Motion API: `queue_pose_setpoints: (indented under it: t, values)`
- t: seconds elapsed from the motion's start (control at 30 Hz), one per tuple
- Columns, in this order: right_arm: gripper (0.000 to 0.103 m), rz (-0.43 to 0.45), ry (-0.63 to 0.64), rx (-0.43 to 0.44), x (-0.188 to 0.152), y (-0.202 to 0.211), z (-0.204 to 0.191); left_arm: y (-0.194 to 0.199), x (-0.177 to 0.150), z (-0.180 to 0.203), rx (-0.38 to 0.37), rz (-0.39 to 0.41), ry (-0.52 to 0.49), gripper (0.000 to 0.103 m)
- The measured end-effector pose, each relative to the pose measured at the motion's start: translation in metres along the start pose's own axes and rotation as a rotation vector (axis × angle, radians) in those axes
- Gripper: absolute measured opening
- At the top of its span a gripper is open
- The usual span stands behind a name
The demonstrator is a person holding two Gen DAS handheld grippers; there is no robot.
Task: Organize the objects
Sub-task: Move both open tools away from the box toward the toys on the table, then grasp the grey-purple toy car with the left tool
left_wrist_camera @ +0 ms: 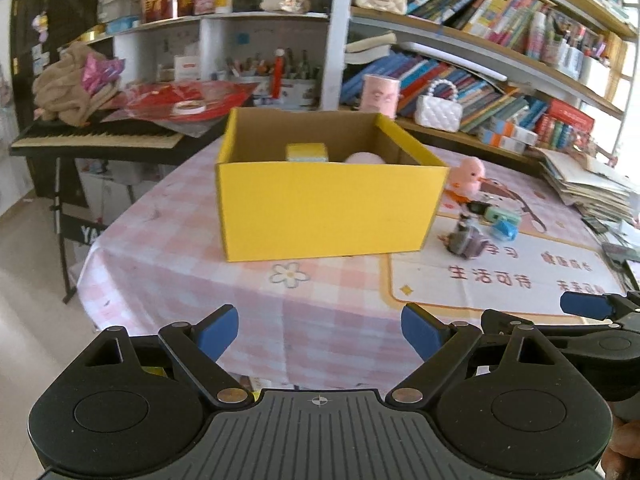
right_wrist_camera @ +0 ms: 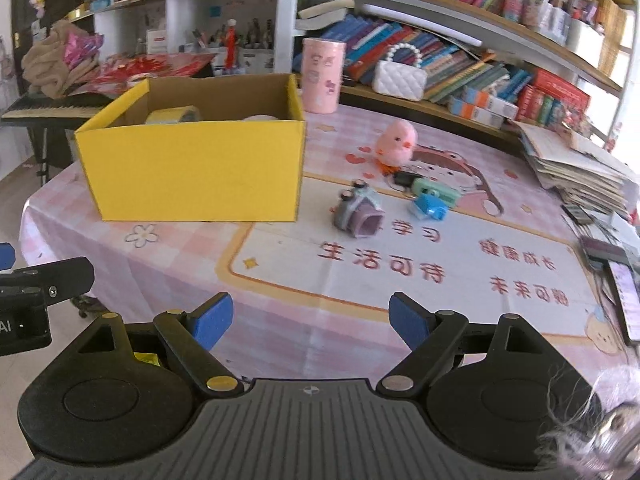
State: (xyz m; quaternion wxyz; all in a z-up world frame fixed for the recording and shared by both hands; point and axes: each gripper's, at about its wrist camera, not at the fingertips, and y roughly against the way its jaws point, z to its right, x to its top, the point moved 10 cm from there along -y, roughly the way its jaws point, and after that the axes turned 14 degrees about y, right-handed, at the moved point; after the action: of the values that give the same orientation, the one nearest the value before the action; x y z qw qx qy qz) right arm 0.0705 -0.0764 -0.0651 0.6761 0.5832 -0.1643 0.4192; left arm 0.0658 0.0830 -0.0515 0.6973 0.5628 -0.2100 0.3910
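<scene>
A yellow cardboard box stands open on the pink checked tablecloth; it also shows in the right wrist view. Inside it lie a yellow tape roll and a pale pink round thing. Right of the box lie a pink chick toy, a grey-purple toy camera, a blue toy and a green toy. My left gripper is open and empty, at the table's near edge in front of the box. My right gripper is open and empty, above the table's near side.
A pink cylinder tin and a white quilted handbag stand behind the box. A paper stack and a phone lie at the right. A keyboard piano stands left of the table. Bookshelves line the back.
</scene>
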Motion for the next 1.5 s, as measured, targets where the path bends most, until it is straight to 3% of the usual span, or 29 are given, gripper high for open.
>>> queue_pose_setpoints:
  t: [0.73, 1.17, 1.3, 1.43, 1.5]
  values:
    - [0.085, -0.084, -0.176, -0.175, -0.041, 0.001, 0.098, -0.041, -0.007, 0.104, -0.189, -0.079, -0.152, 0.091]
    - [0.085, -0.135, -0.197, -0.182, -0.041, -0.039, 0.158, -0.087, -0.004, 0.157, -0.205, -0.123, -0.168, 0.090]
    - [0.079, -0.122, -0.196, -0.169, -0.034, -0.053, 0.177, -0.098, -0.002, 0.176, -0.200, -0.109, -0.219, 0.089]
    - [0.072, -0.097, -0.178, -0.153, -0.023, -0.067, 0.192, -0.113, 0.000, 0.193, -0.179, -0.095, -0.268, 0.066]
    - [0.070, -0.070, -0.163, -0.145, -0.016, -0.072, 0.199, -0.121, 0.003, 0.198, -0.160, -0.094, -0.269, 0.060]
